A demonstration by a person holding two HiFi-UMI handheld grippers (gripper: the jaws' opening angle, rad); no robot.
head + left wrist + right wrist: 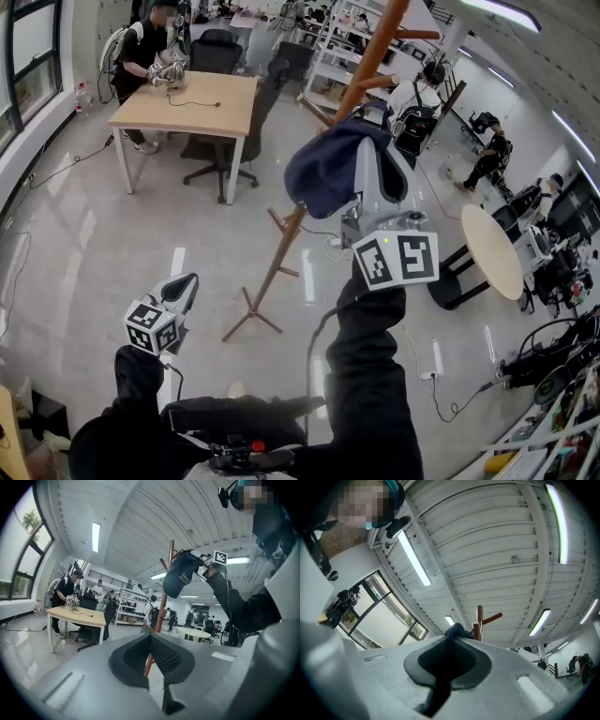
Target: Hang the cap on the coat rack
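The right hand-held gripper (367,120) is raised high on an outstretched arm in a black sleeve (375,375). It tilts upward, its jaws pressed together on a fold of the cap (326,169). The left hand-held gripper (186,283) sits low and roughly level beside the body, arm bent. Its jaws are a little apart with nothing between them, and the pole of the rack (281,253) shows through the gap.

There is one cap, one rack, two hand-held grippers and two tables: a wooden one (187,98) and a round one (492,248).

The cap is navy, soft and bunched, with pale lettering on its front, and it droops from the pinch. It is up in the air just beside the brown pole, near the upper pegs (412,34). Whether it touches the wood cannot be told
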